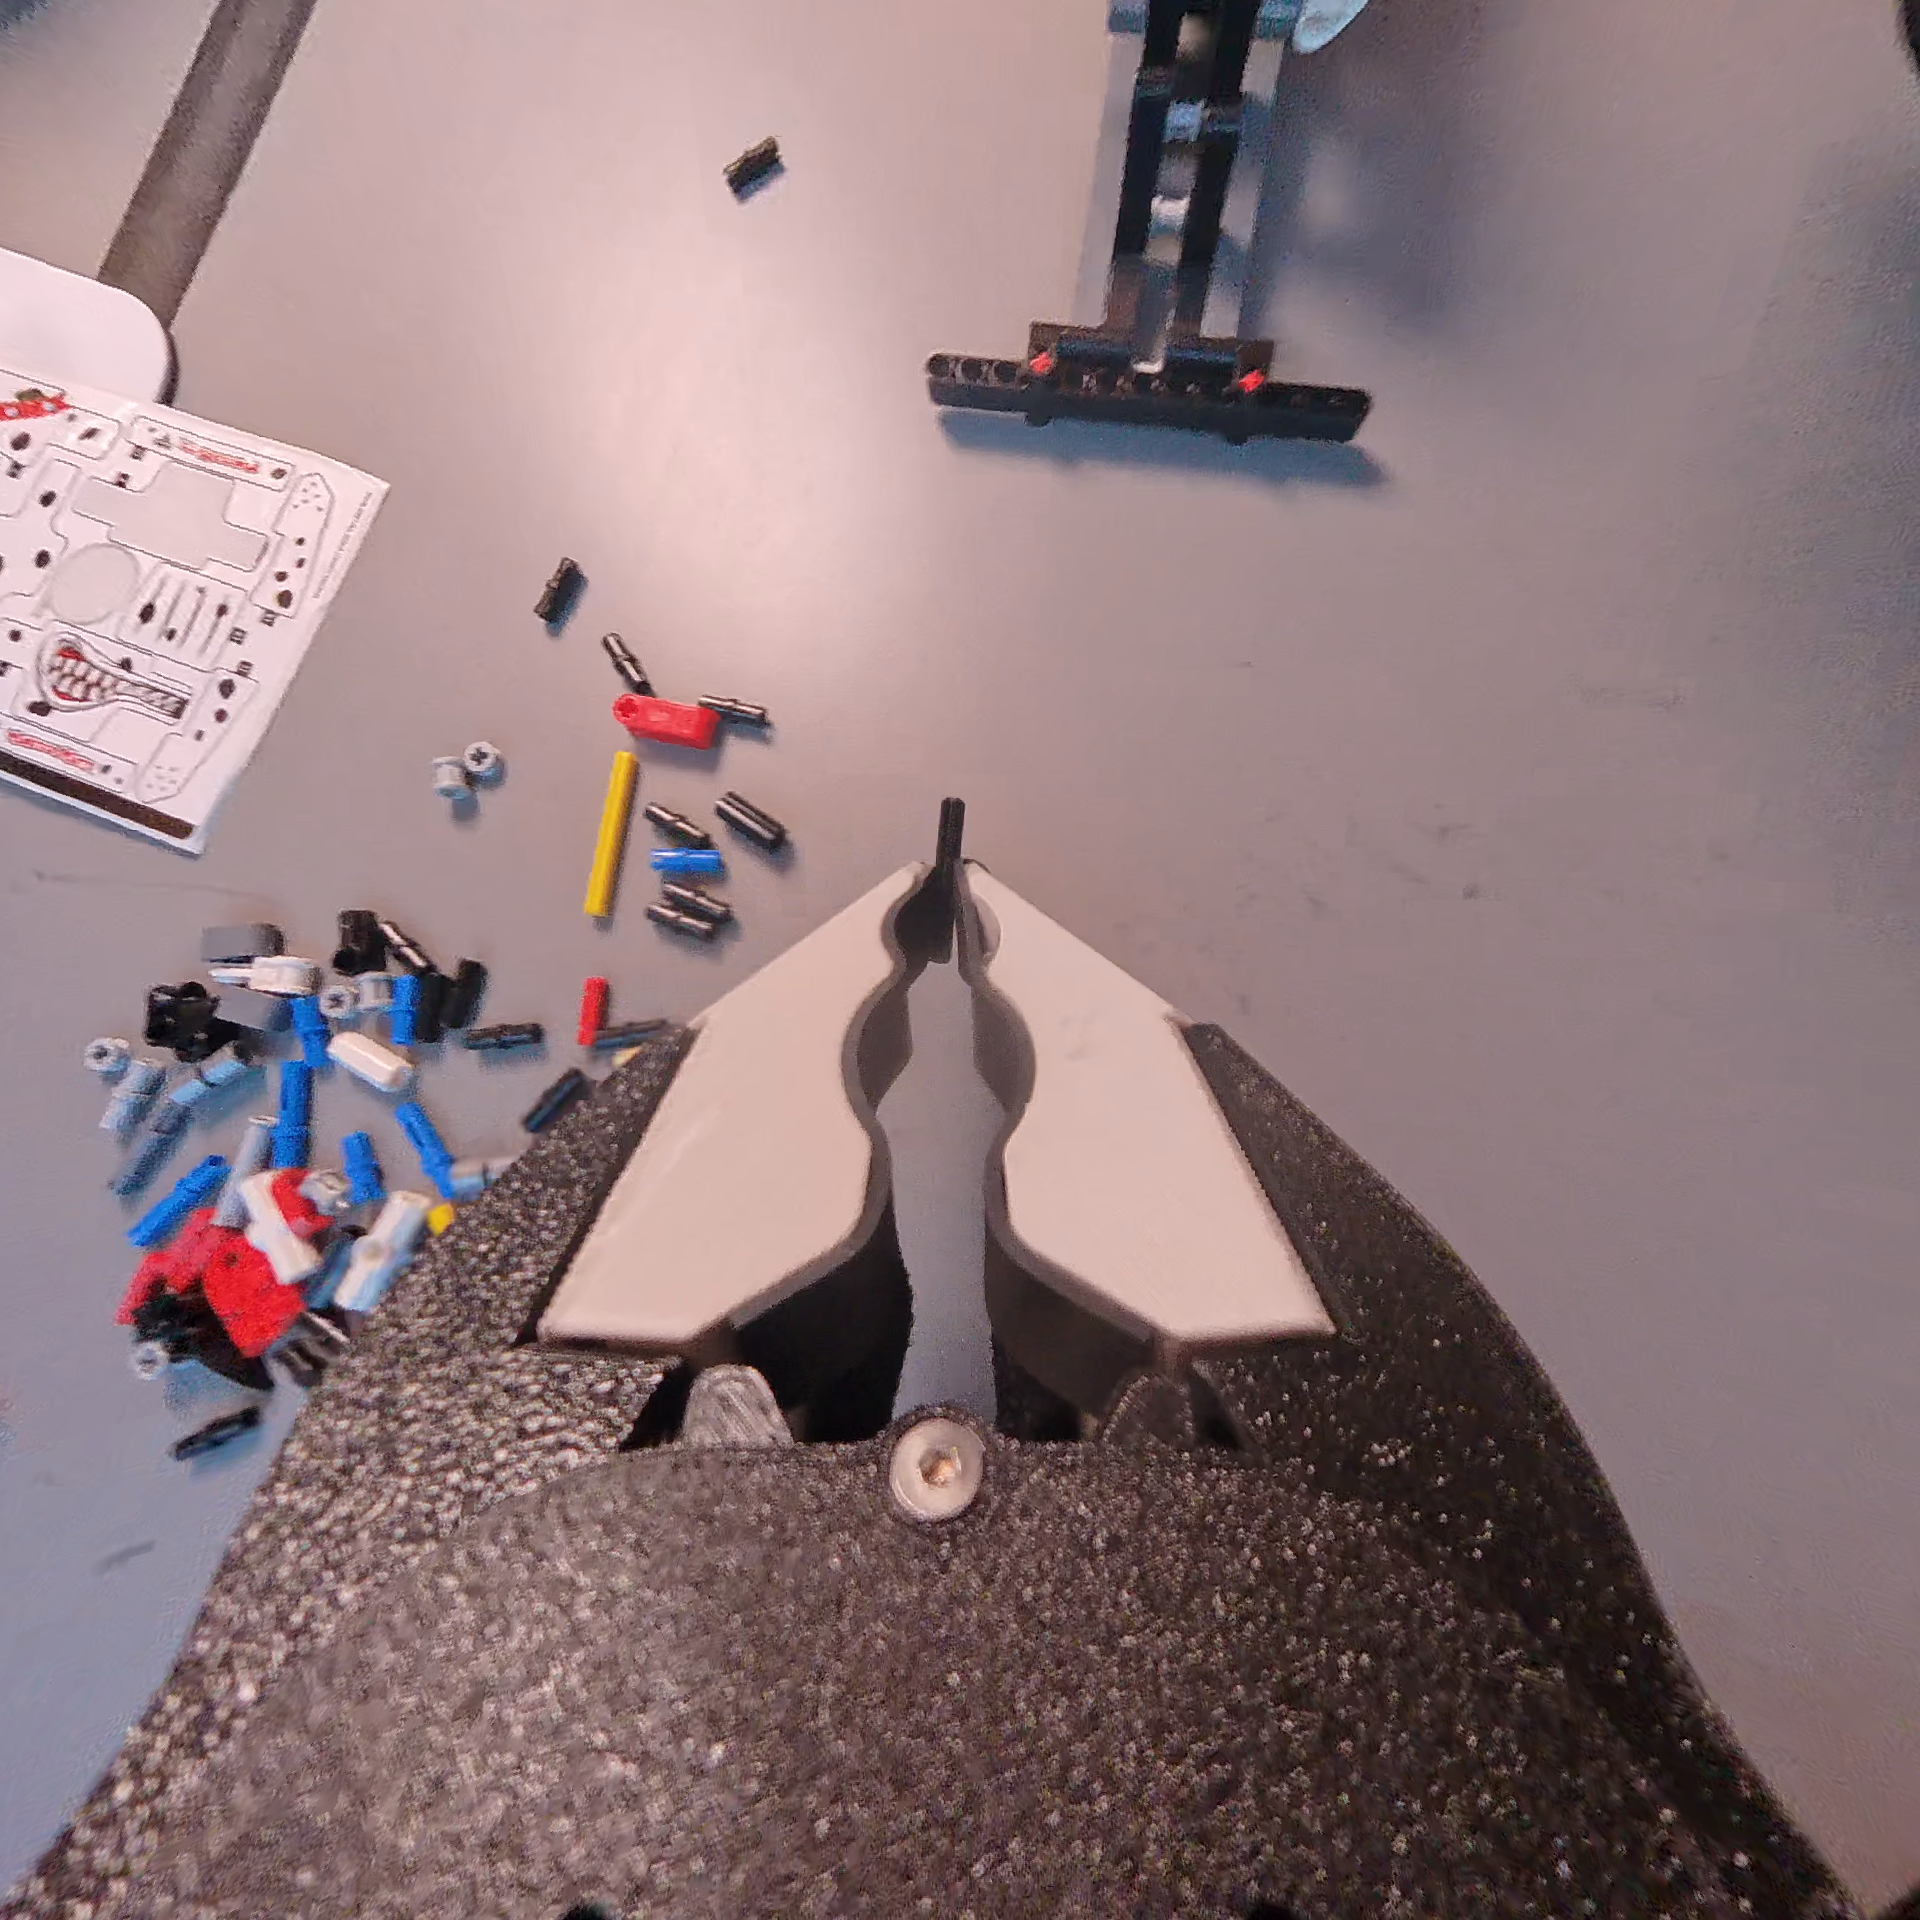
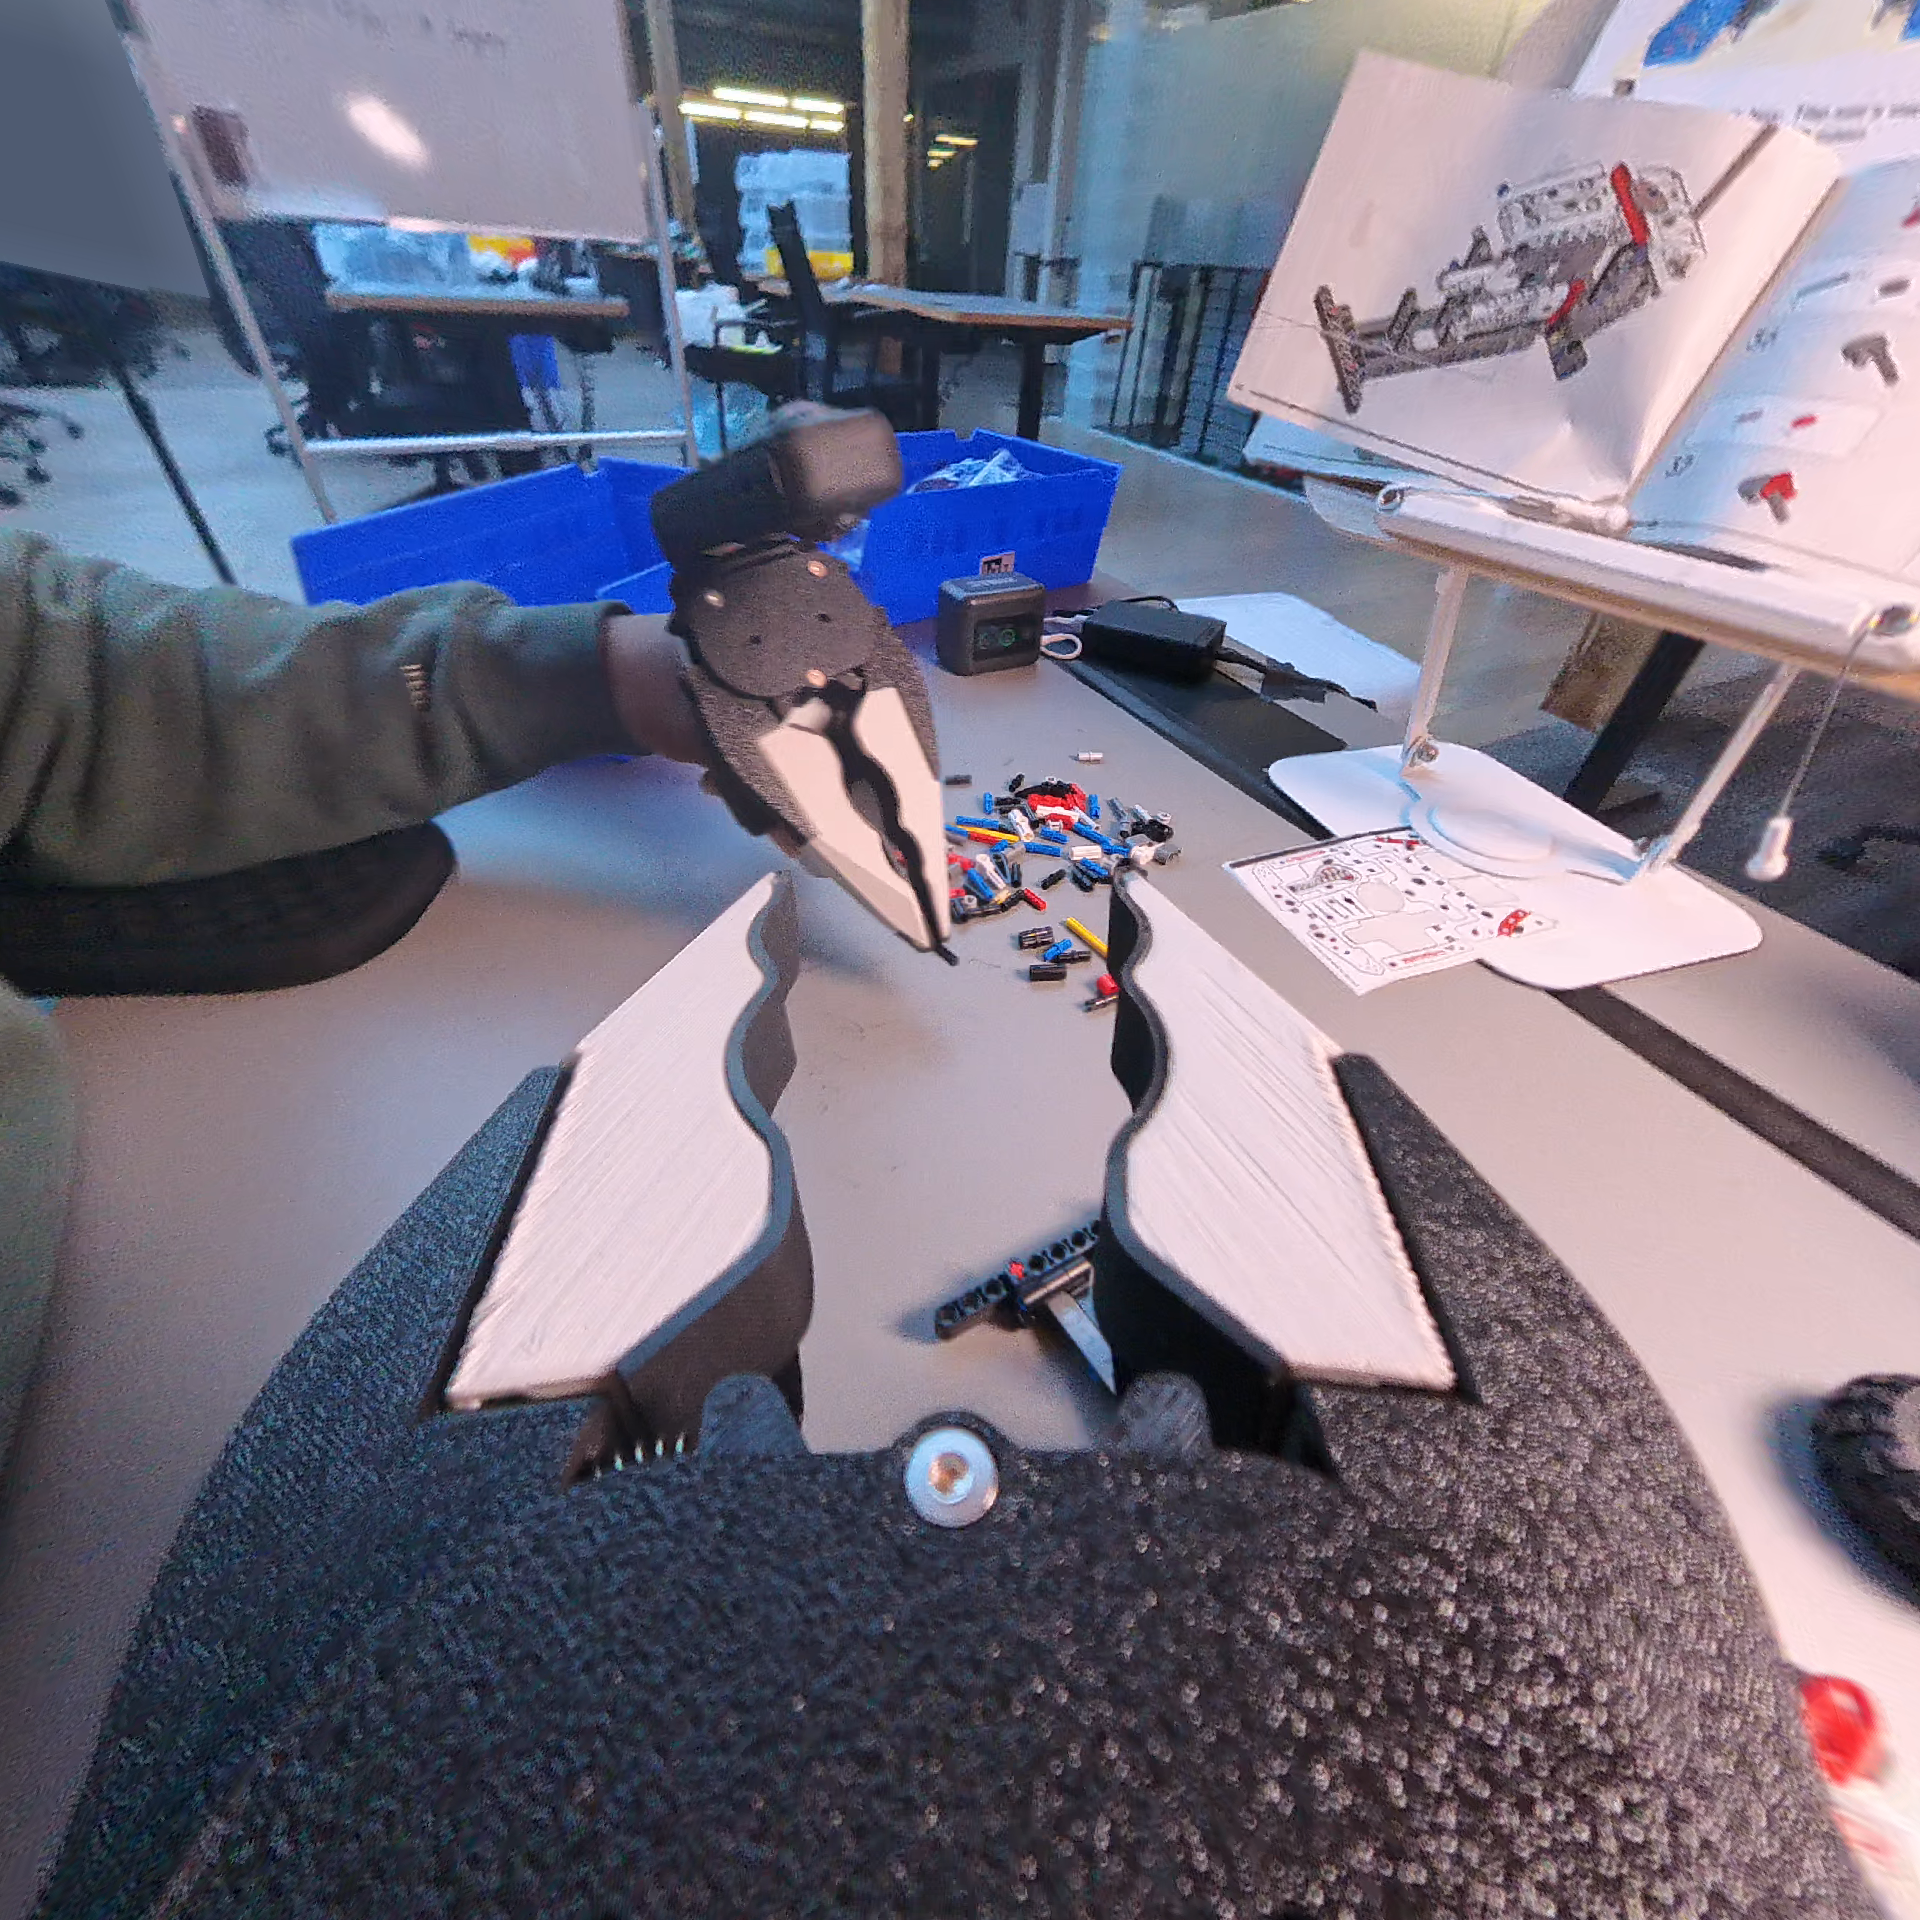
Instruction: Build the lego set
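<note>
My left gripper [image 1: 948,902] is shut on a small black pin [image 1: 950,842] that sticks out past its tips, held above the grey table. It also shows in the right wrist view [image 2: 933,935], pointing down with the pin at its tip. A black T-shaped lego frame [image 1: 1148,379] with red pins lies ahead of it on the table. My right gripper [image 2: 951,883] is open and empty above the table, with part of the black frame [image 2: 1023,1283] below, between its fingers. A pile of loose blue, black, red and grey pieces [image 1: 281,1122] lies to the left; it also shows in the right wrist view [image 2: 1049,842].
A sticker sheet [image 1: 156,613] lies at the left, also seen in the right wrist view [image 2: 1382,909]. An open instruction book [image 2: 1558,312] rests on a white stand [image 2: 1507,831]. Blue bins [image 2: 977,520], a small black device [image 2: 987,623] and a person's sleeve [image 2: 260,686] are behind. The grippers' ends are close to 20 cm from one another.
</note>
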